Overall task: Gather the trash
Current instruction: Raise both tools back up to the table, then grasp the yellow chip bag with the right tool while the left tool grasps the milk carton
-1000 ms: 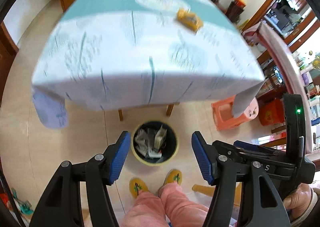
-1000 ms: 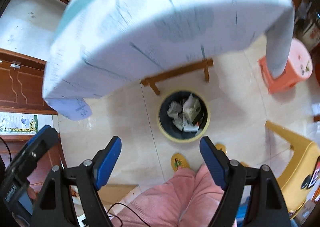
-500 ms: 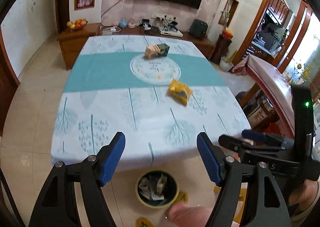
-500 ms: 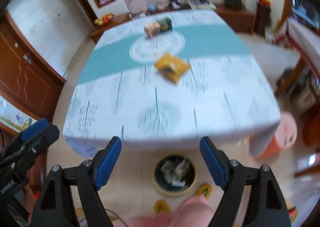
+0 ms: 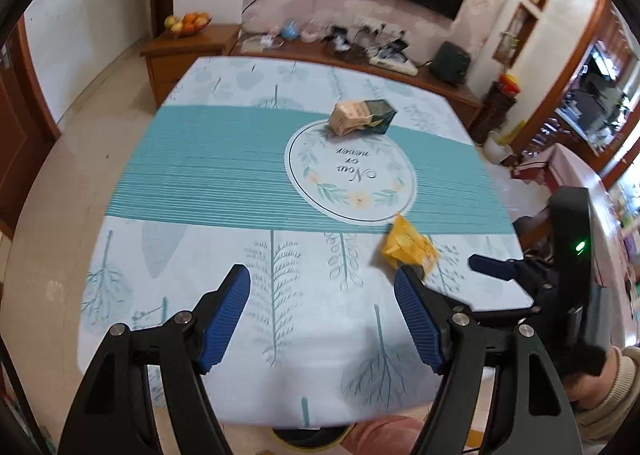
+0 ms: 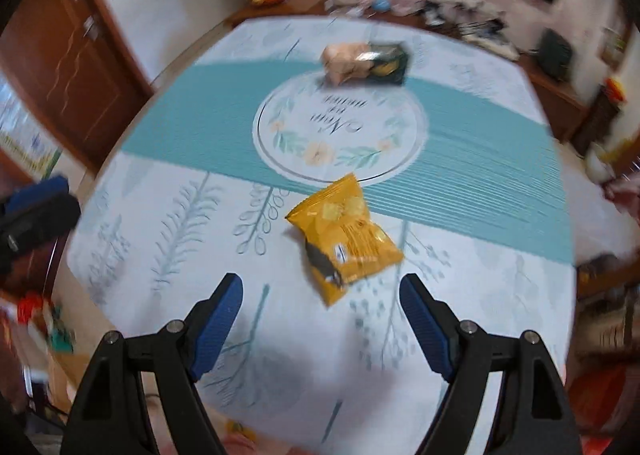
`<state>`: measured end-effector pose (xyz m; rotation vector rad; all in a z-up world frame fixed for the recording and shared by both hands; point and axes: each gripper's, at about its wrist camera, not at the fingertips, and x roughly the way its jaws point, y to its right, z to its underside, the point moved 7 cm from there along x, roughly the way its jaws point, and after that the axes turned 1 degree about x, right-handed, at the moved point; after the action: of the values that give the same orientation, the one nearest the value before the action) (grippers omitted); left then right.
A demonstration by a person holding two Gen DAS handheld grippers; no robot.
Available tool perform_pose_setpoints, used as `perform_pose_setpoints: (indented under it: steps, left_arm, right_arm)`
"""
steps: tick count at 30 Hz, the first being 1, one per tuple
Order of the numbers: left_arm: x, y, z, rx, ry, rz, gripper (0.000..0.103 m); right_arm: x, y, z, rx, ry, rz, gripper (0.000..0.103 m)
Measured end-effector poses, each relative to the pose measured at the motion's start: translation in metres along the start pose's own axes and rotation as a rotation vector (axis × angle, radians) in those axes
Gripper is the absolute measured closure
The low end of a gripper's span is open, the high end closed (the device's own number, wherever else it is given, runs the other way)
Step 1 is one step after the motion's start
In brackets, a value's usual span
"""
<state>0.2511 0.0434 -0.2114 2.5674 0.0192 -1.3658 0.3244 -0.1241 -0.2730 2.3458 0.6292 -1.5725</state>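
Here the yellow bag [image 6: 346,237] is lying flat on the worktop [image 6: 500,295], just on the near side of the round emblem [image 6: 340,131], with one corner overlapping the emblem's rim. The right gripper [image 6: 322,315] is hovering above the near edge with its fingers standing wide apart and nothing between them, and the bag is sitting straight ahead of the gap, close beyond the tips. The bag's long axis is running diagonally, from the emblem toward the right finger, so a roll of the wrist would probably be needed to close across its narrow width. The left gripper [image 5: 322,309] is also standing wide apart and empty, its fingers having just been opening; from it the bag is lying off beyond the right fingertip. Judging by this, the right hand is the better placed. Two more packets [image 5: 362,117] are waiting on the far side of the emblem, touching each other.
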Motion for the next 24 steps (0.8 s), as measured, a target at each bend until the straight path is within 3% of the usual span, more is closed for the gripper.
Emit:
perform_pose_setpoints:
  steps: [4, 9, 11, 13, 14, 19, 24]
  left_arm:
    - [0.032, -0.001, -0.007, -0.027, -0.042, -0.056, 0.03]
    - [0.059, -0.002, -0.013, -0.05, -0.083, -0.092, 0.03]
    - [0.065, 0.001, -0.019, -0.041, -0.085, -0.107, 0.03]
    - [0.07, 0.005, -0.027, -0.029, -0.077, -0.123, 0.03]
    - [0.073, 0.007, -0.032, -0.021, -0.07, -0.127, 0.03]
    - [0.085, 0.02, -0.061, 0.03, -0.048, -0.142, 0.03]
    - [0.107, 0.041, -0.102, 0.13, -0.045, -0.133, 0.03]
  right_arm:
    - [0.033, 0.003, -0.007, -0.109, -0.046, 0.003, 0.022]
    - [0.05, 0.013, -0.015, -0.155, -0.066, -0.023, 0.022]
    - [0.054, 0.017, -0.016, -0.156, -0.081, -0.034, 0.032]
    - [0.052, 0.02, -0.021, -0.178, -0.063, -0.03, 0.052]
    - [0.051, 0.021, -0.023, -0.176, -0.068, -0.04, 0.055]
    - [0.052, 0.045, -0.038, -0.062, -0.088, -0.116, 0.065]
    - [0.045, 0.089, -0.068, 0.11, -0.054, -0.154, 0.067]
